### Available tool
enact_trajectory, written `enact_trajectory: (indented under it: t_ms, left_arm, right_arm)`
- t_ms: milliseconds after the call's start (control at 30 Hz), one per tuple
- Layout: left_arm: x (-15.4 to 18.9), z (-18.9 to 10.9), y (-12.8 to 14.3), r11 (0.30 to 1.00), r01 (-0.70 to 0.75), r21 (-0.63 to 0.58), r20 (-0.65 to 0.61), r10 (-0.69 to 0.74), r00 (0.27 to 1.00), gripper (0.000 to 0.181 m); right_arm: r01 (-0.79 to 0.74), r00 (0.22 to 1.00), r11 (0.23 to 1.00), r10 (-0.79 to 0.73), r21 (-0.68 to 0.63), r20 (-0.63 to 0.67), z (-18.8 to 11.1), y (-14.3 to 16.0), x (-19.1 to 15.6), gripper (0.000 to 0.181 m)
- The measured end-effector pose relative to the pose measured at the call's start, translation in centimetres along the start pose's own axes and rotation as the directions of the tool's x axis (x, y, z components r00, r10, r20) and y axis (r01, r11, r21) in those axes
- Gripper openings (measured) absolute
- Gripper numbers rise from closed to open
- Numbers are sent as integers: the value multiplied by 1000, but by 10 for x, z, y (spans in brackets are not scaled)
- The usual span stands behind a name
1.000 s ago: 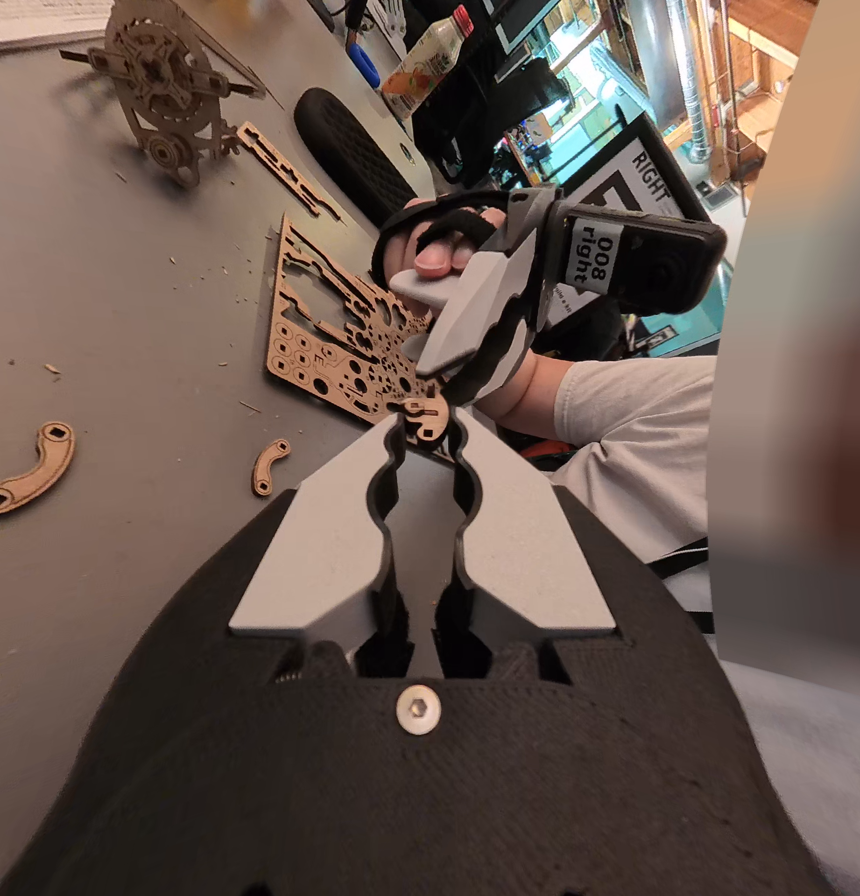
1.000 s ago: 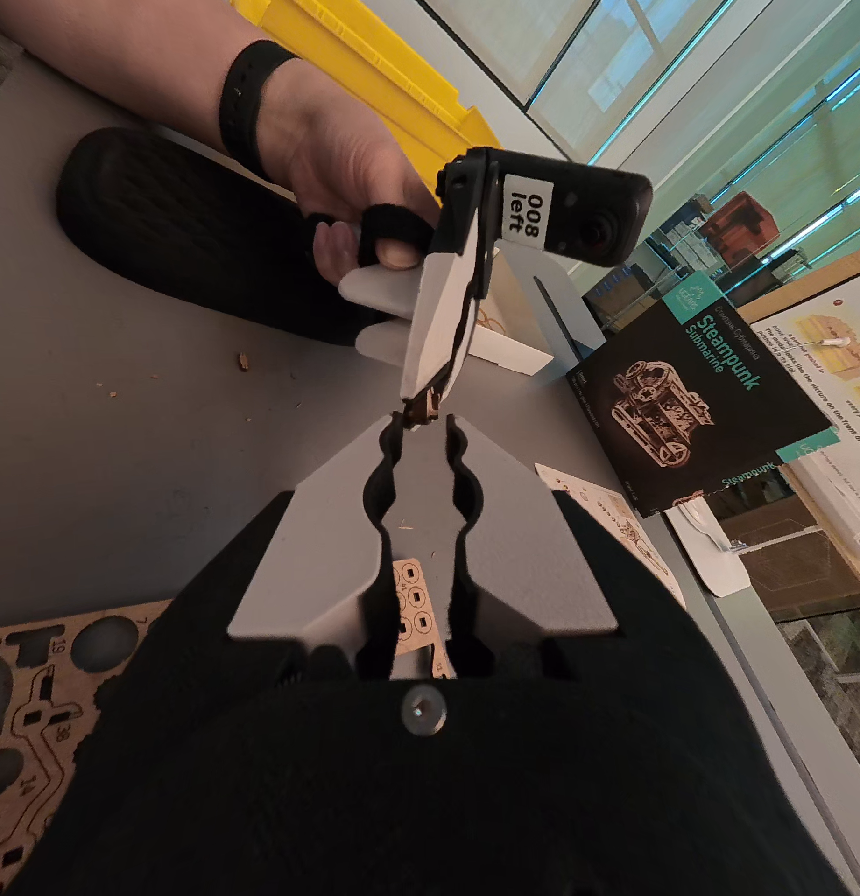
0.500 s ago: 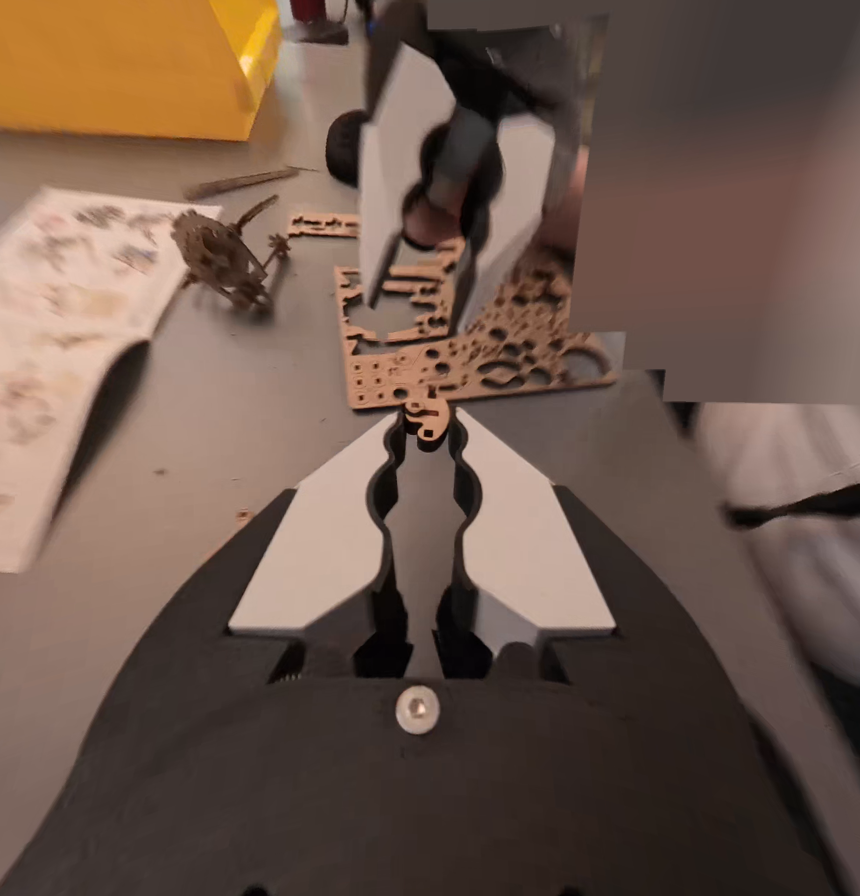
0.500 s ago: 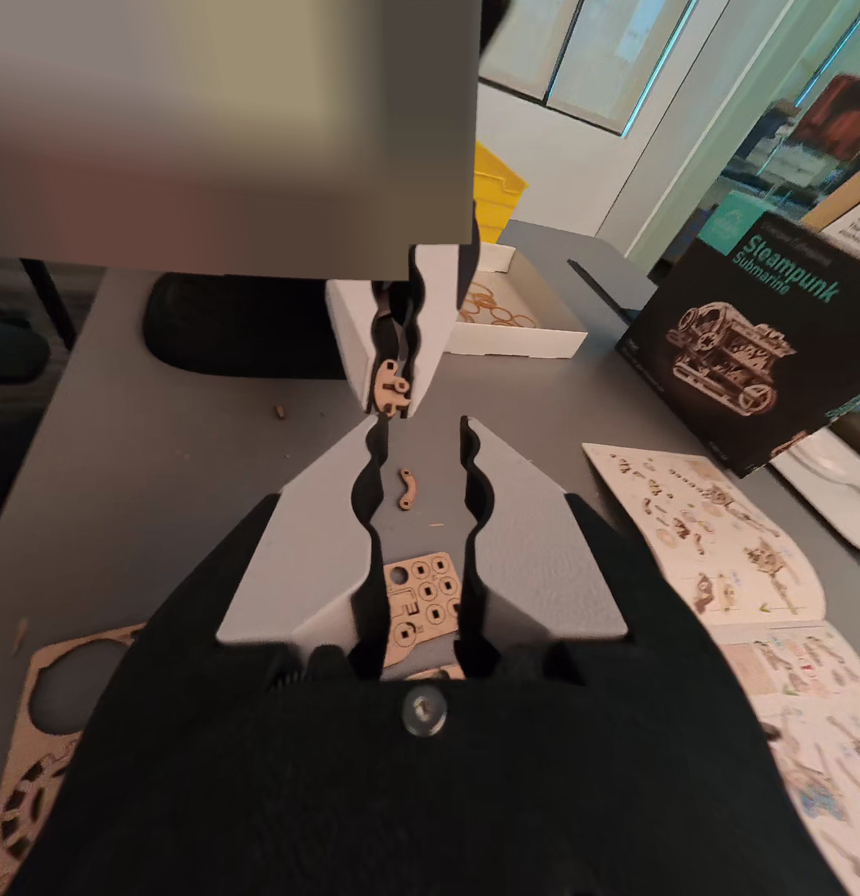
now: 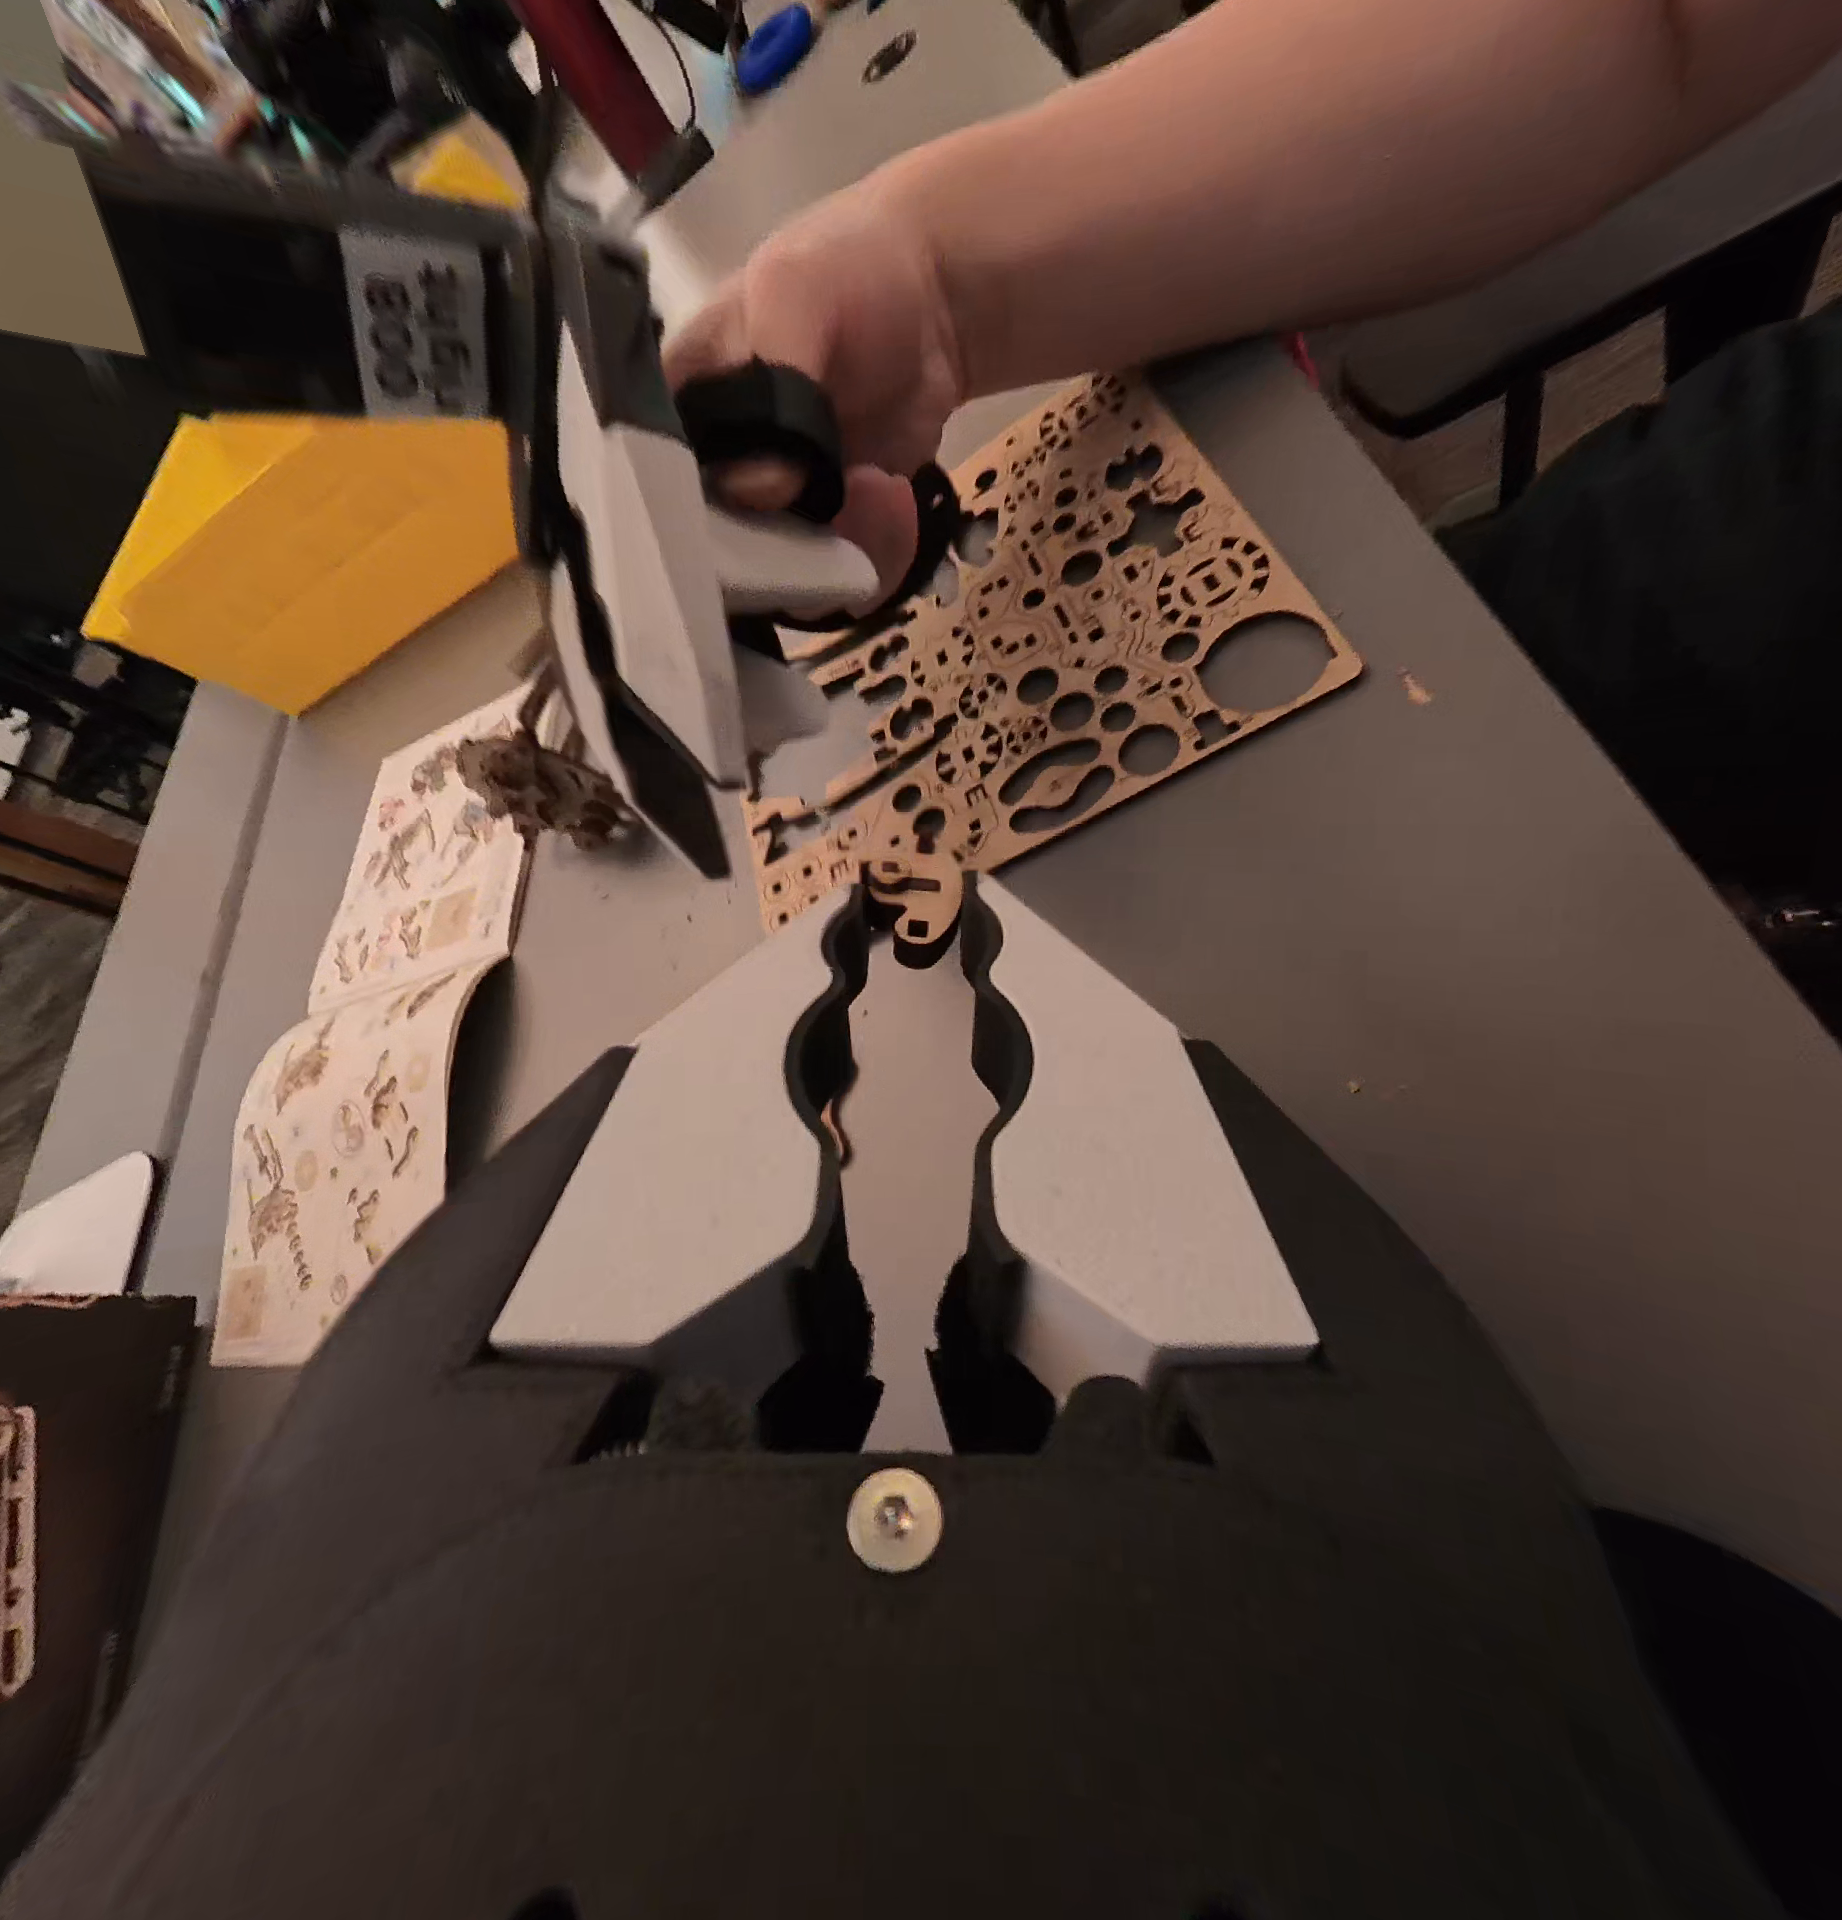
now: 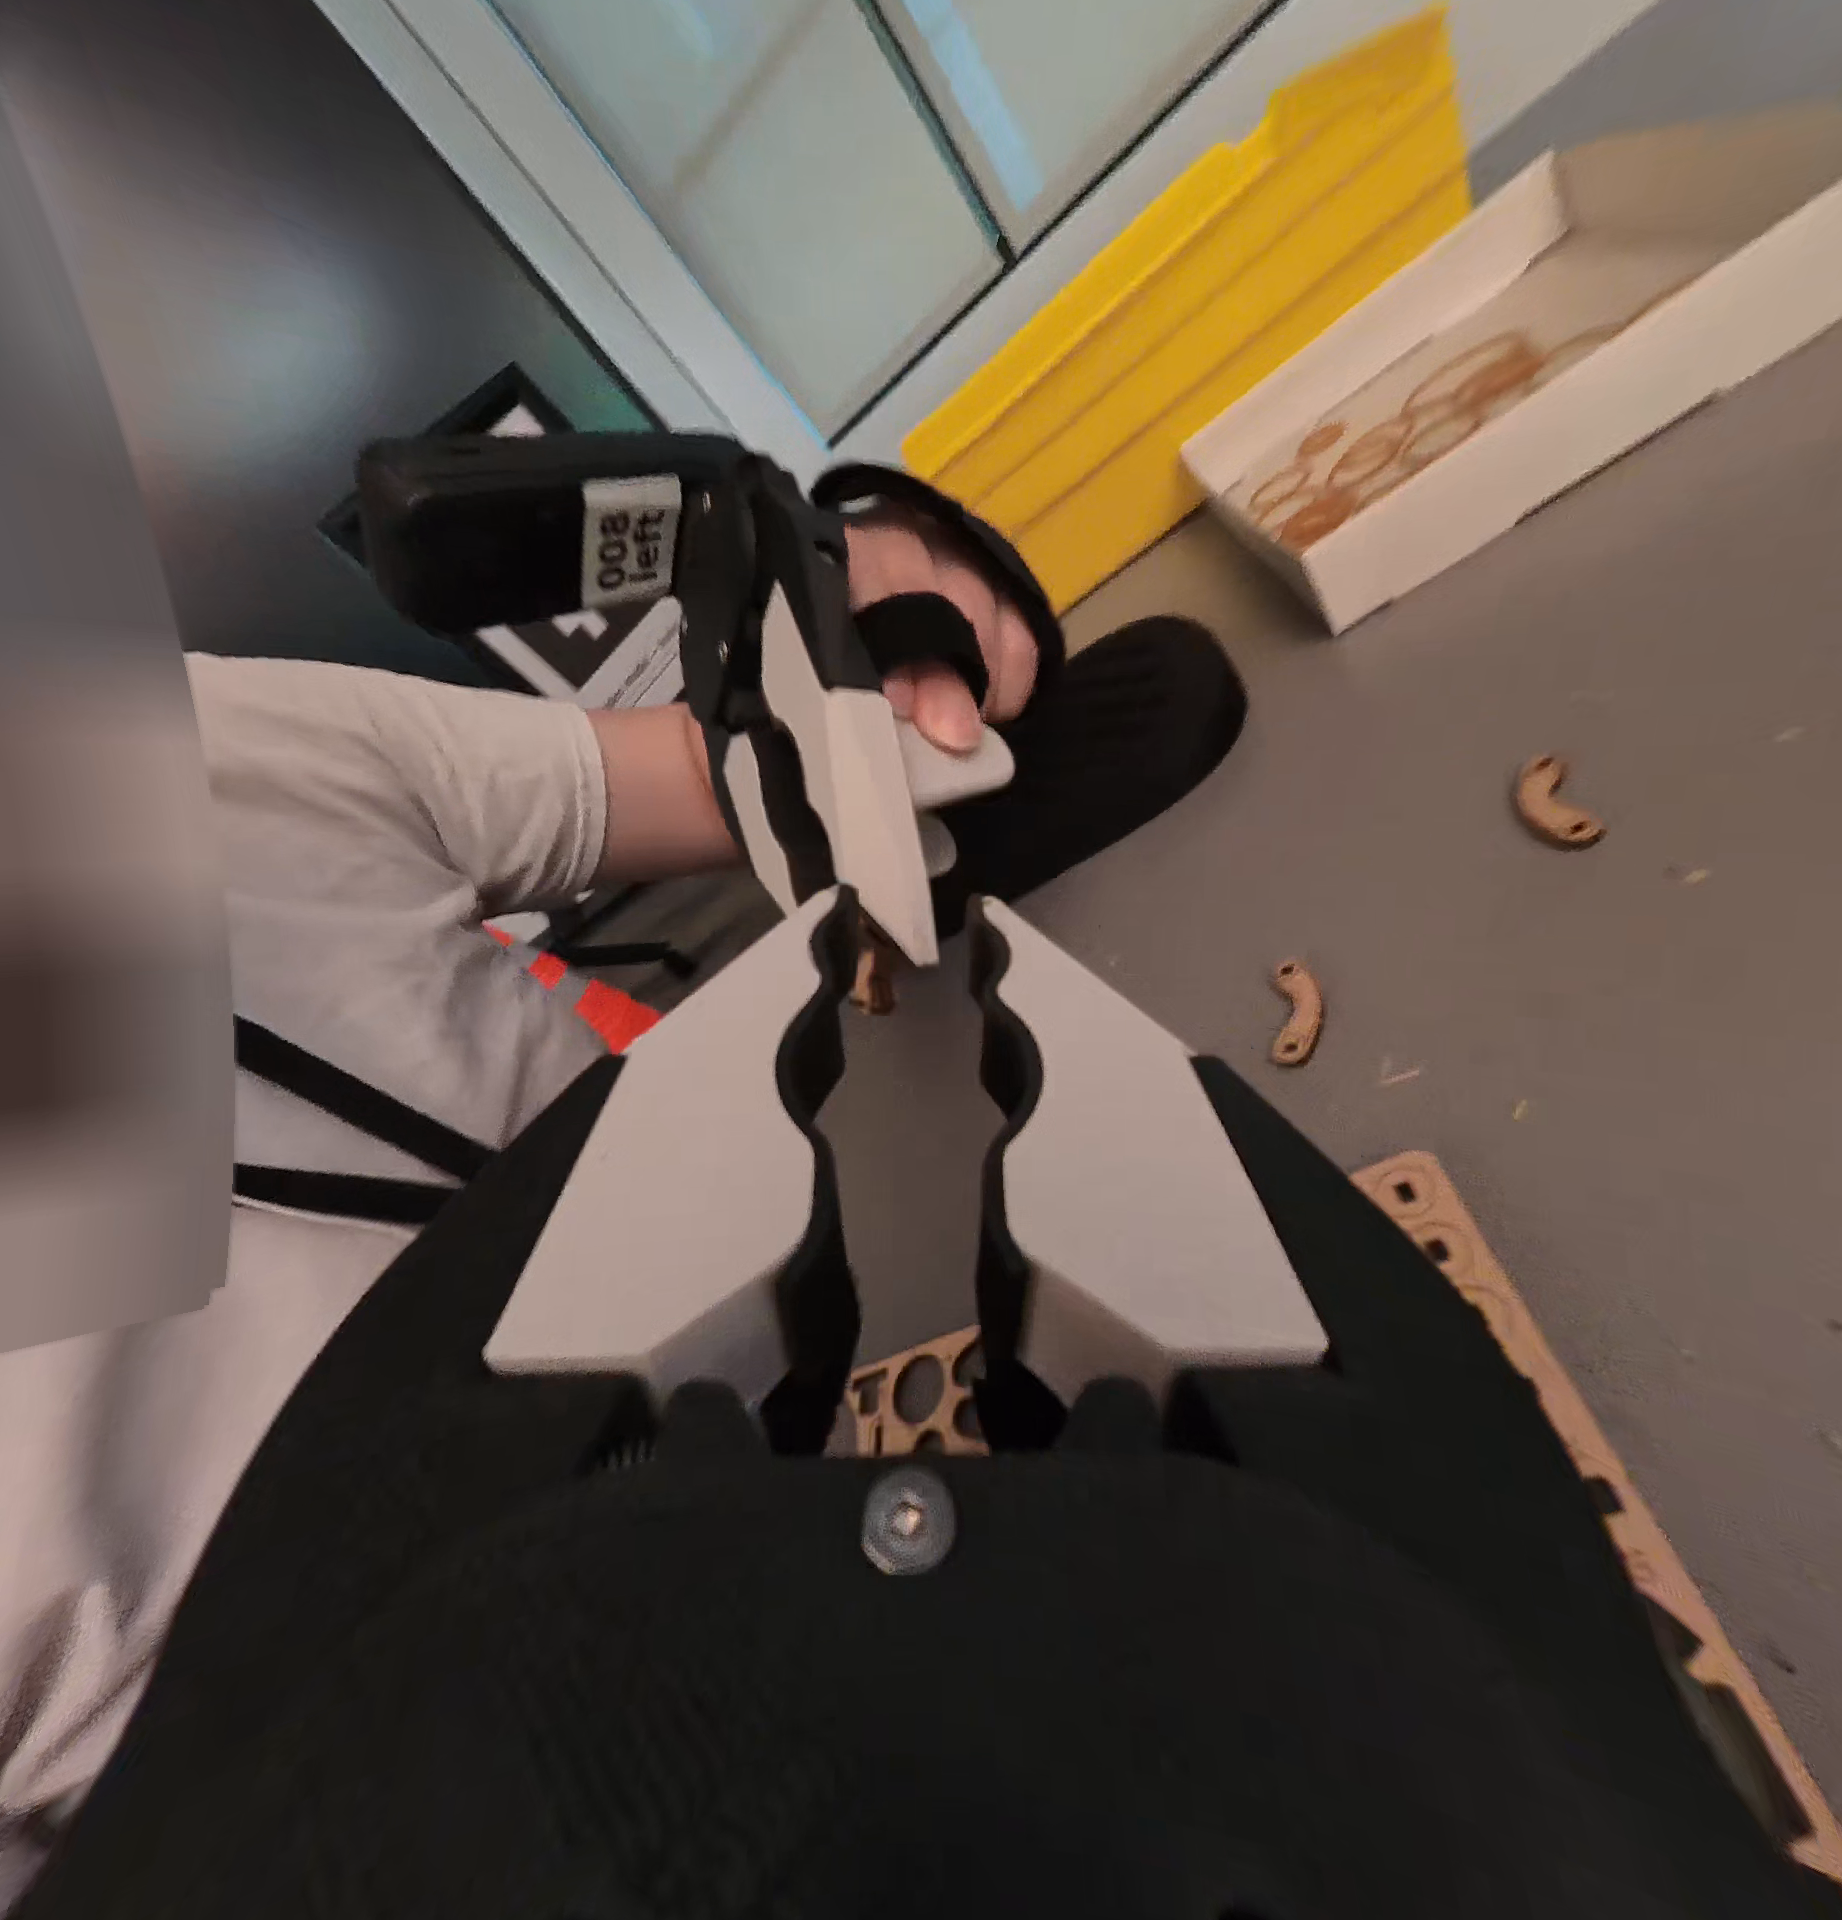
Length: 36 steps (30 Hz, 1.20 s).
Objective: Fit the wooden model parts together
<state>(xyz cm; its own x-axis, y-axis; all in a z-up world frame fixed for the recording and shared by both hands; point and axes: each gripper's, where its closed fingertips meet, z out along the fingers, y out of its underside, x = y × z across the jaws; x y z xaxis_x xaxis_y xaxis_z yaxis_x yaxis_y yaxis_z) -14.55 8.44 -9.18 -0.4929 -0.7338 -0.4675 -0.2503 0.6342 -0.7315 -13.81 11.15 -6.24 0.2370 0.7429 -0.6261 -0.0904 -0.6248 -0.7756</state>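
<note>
My left gripper is shut on a small flat wooden part with holes, held above the grey table. In the right wrist view the left gripper points down, and the part hangs just in front of my right gripper's tips. The right gripper is open and empty; in the left wrist view it is blurred, up and left of the part. A punched wooden sheet lies behind. A partly built wooden model stands at the left.
Two loose curved wooden pieces lie on the table. An open instruction booklet, a yellow bin, a white tray of wooden rings, a black wrist rest and a black kit box surround the work area. The grippers are tip to tip, or close to it.
Both grippers have swung round and both views have turned. The left gripper still holds the small part. The two grippers' tips have come close together again.
</note>
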Motion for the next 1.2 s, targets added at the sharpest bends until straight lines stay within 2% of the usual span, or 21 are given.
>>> enact_trajectory:
  t_ms: [167, 333, 633, 867, 967, 1033, 1200]
  left_arm:
    - [5, -4, -14, 998, -39, 51, 23, 38, 999, 15]
    - [10, -3, -17, 996, -82, 33, 54, 80, 995, 15]
    - [9, -4, -20, 995, -96, 22, 94, 94, 991, 14]
    - [9, -3, -16, 996, -90, 13, 100, 88, 991, 14]
    - [10, -3, -16, 995, -94, 16, 98, 92, 991, 15]
    - [10, -3, -15, 995, -94, 16, 97, 92, 991, 15]
    - [12, -2, -16, 997, -71, 27, 86, 69, 994, 15]
  right_arm:
    - [-32, 993, 997, 40, -73, 112, 6, 13, -16, 12]
    - [-57, 983, 992, 76, -115, 166, 10, 20, -26, 14]
    - [-64, 987, 989, 83, -137, 139, 11, 25, -21, 15]
    - [-80, 980, 980, 110, -180, 164, 16, 33, -25, 14]
    - [-88, 979, 979, 118, -183, 163, 17, 34, -24, 12]
    - [-83, 977, 978, 117, -190, 177, 17, 35, -27, 3]
    - [-58, 981, 978, 93, -201, 169, 17, 37, -27, 2]
